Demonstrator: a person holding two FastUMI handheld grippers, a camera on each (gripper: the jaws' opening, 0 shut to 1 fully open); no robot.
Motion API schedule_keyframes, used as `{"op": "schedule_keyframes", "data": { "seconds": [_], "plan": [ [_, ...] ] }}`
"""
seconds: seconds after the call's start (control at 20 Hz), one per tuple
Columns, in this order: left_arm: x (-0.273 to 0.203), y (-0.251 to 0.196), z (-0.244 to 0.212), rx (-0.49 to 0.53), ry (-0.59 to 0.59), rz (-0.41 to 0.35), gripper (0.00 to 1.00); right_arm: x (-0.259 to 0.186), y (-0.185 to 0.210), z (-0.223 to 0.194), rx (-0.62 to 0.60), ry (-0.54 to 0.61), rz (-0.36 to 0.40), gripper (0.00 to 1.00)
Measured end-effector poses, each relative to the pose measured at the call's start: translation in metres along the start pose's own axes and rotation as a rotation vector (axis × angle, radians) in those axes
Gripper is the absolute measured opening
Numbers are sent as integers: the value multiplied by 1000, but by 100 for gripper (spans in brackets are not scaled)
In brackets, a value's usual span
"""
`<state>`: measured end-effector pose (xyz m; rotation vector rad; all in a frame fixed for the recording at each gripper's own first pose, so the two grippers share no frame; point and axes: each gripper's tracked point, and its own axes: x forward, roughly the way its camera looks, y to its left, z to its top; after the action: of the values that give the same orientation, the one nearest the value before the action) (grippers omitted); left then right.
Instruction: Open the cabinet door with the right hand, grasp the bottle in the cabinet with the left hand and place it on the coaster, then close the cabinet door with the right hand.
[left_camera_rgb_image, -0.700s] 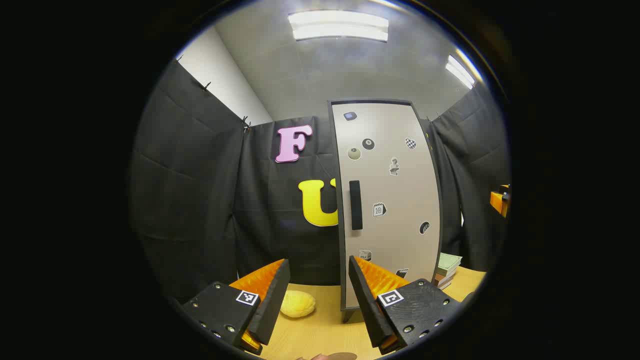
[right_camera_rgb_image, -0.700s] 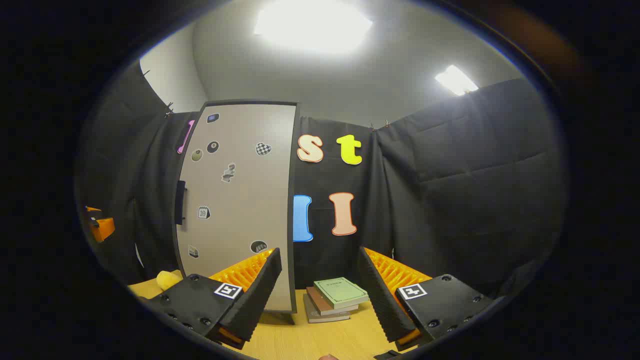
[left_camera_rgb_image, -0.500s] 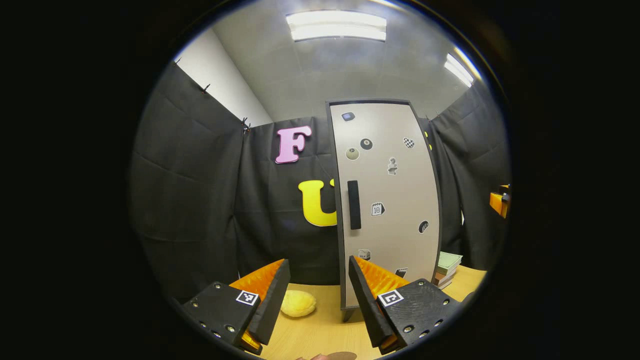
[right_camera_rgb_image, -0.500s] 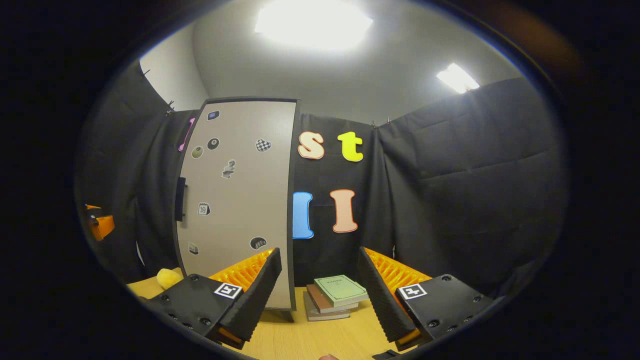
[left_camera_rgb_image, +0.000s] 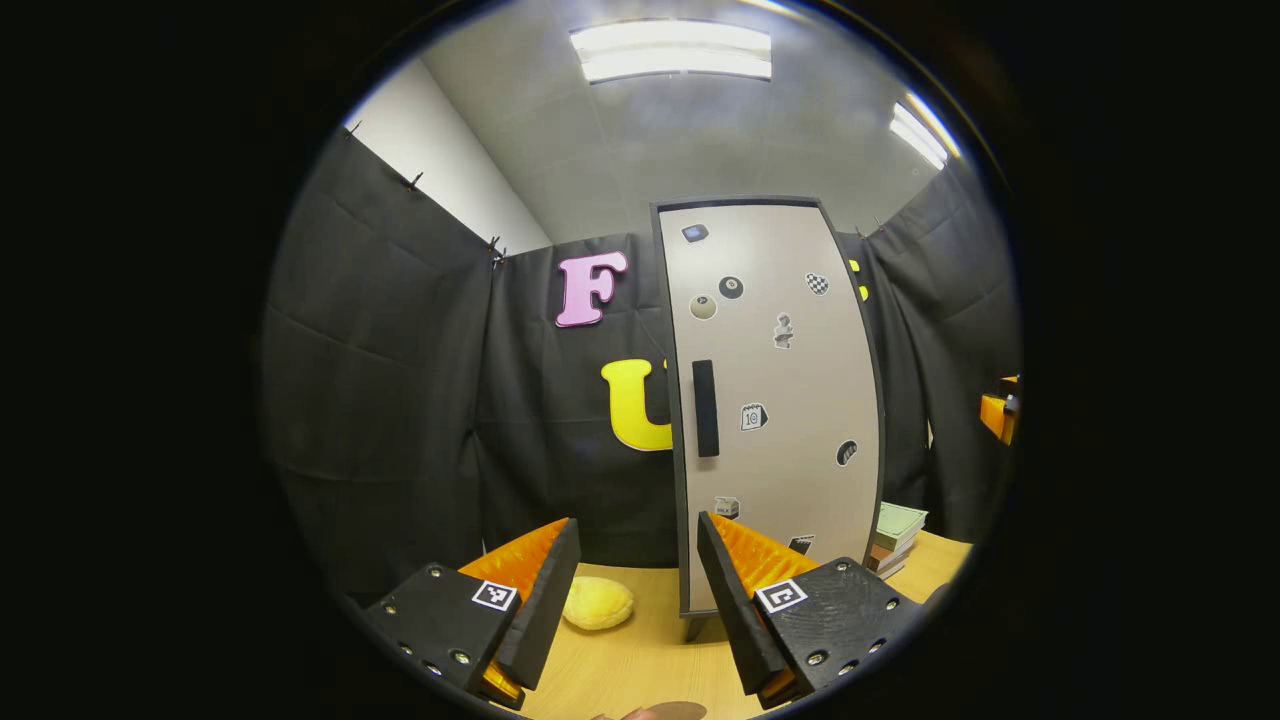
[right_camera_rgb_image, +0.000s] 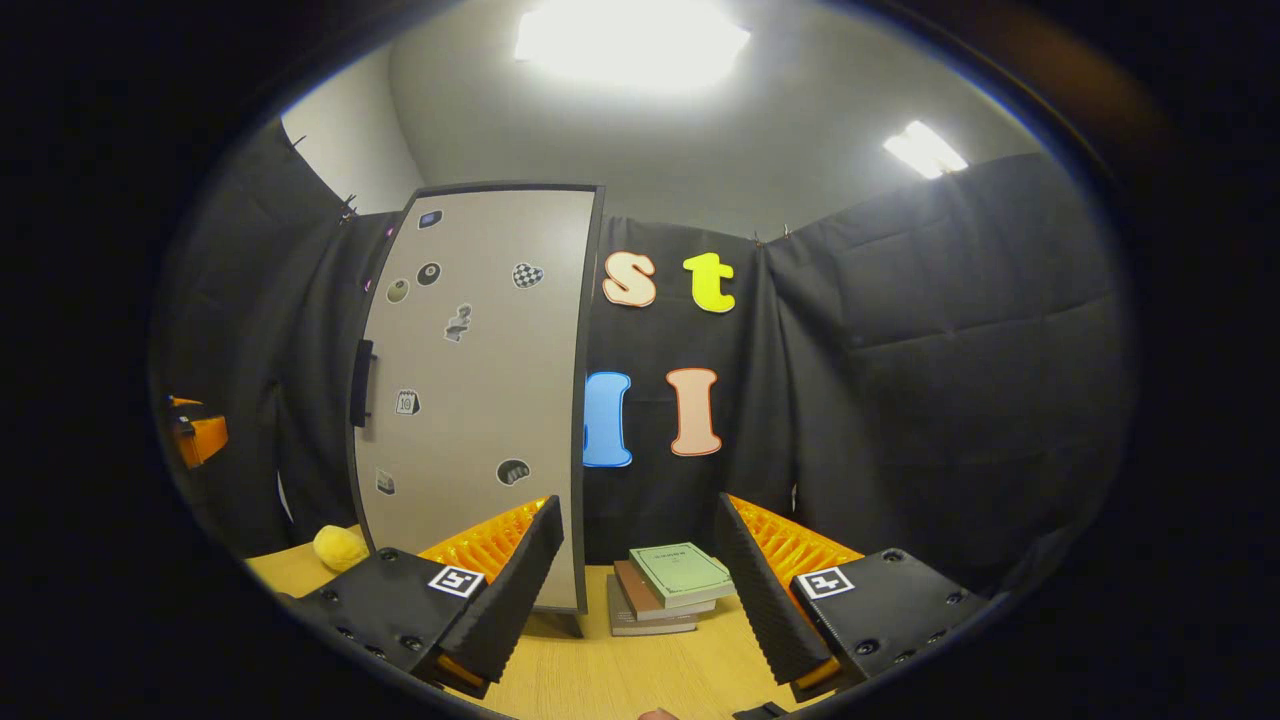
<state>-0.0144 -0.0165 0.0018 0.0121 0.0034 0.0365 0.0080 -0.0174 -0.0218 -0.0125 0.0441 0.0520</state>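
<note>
A calendar sticker (left_camera_rgb_image: 755, 417) on the cabinet door (left_camera_rgb_image: 790, 380) reads "10". A black ball sticker (left_camera_rgb_image: 731, 287) above it bears an "8". The green booklet's (right_camera_rgb_image: 681, 572) cover print is too small to read.

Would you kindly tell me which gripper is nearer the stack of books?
Right. The right gripper faces the stack of books just ahead; the left gripper sees it off rightward.

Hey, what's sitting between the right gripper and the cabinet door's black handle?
Nothing: in the right gripper view, bare wooden tabletop and open air separate the open right gripper from the black handle on the closed grey cabinet door.
</note>
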Motion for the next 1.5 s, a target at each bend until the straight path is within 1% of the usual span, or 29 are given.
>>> {"op": "schedule_keyframes", "data": {
  "seconds": [0.2, 0.4, 0.5, 0.65, 0.95, 1.25, 1.5],
  "plan": [
    [-5, -9, 4, 16, -1, 11, 68, 6, -6, -7, 26, 14, 21, 98],
    [-15, -17, 4, 33, 4, 40, 68, 13, -13, -14, 55, 38, 45, 97],
    [-19, -17, 2, 42, 8, 65, 68, 16, -12, -14, 62, 44, 68, 98],
    [-18, -16, -1, 46, 23, 80, 68, 24, -2, -7, 62, 38, 100, 98],
    [-30, 14, 2, 71, 3, 114, 68, 42, 54, 19, 68, 25, 195, 96],
    [-23, 69, -2, 103, -3, 152, 68, 61, 125, 54, 41, -18, 259, 97],
    [-16, 115, -10, 95, 4, 178, 68, 75, 185, 66, 26, -25, 306, 98]
  ]
}}
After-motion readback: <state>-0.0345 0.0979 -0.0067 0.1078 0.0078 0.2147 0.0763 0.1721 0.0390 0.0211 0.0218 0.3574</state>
